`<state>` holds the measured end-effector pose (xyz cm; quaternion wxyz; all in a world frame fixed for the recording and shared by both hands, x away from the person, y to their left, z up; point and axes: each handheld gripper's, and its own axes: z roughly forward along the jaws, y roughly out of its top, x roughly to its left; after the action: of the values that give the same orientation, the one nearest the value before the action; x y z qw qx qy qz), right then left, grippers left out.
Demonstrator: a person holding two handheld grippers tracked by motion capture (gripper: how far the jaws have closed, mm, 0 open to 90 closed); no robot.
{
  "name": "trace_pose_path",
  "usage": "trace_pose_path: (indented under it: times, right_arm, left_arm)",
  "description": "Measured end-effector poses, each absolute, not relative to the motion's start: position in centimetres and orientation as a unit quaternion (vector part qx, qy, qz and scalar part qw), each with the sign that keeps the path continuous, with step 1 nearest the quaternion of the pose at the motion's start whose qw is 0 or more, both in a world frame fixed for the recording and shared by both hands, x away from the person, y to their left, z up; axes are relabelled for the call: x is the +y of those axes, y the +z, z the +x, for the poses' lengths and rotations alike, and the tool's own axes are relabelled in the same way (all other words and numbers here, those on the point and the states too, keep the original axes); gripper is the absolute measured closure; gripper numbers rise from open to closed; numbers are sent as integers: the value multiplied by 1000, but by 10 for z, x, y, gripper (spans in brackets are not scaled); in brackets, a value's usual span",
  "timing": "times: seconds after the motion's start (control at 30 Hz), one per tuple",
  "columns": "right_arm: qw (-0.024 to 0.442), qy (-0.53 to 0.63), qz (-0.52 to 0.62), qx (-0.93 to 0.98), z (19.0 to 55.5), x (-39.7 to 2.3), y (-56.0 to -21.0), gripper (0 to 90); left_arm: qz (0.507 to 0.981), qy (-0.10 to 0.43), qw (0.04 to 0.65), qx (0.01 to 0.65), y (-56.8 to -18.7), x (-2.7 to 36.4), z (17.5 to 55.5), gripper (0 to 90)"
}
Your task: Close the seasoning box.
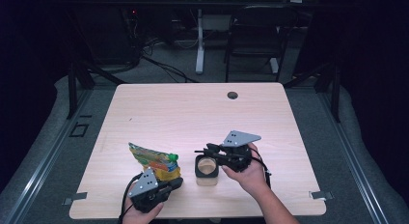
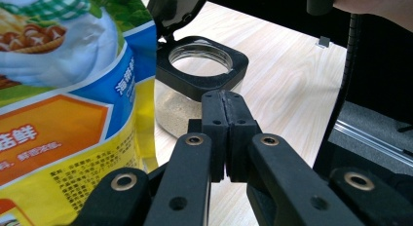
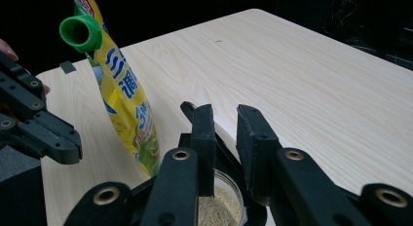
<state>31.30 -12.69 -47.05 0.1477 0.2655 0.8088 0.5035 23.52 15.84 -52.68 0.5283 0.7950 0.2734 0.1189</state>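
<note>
- Black jaws of the left gripper point(image 2: 225, 133) are pressed together, empty, beside the yellow pouch point(image 2: 63, 119).
- Right gripper point(image 3: 226, 138) jaws stand narrowly apart over the open jar point(image 1: 206, 168), gripping nothing.

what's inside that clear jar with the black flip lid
The jar, lid flipped open, holds a pale, sandy powder, seen through its open mouth and clear wall. It fills only the lower part. The black collar and the right tool above the mouth hide part of the surface.
</note>
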Motion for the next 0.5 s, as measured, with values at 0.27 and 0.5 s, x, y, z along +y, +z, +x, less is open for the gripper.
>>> trace_pose_path:
  times: [0.27,0.5]
  right_arm:
    - [157,504,261,808,306,-126,-475,781]
    - [167,502,259,808,296,-125,-482,775]
  left_arm:
    - [794,114,531,273,-527,161,235,889]
    - [794,120,528,277,-527,164,235,888]
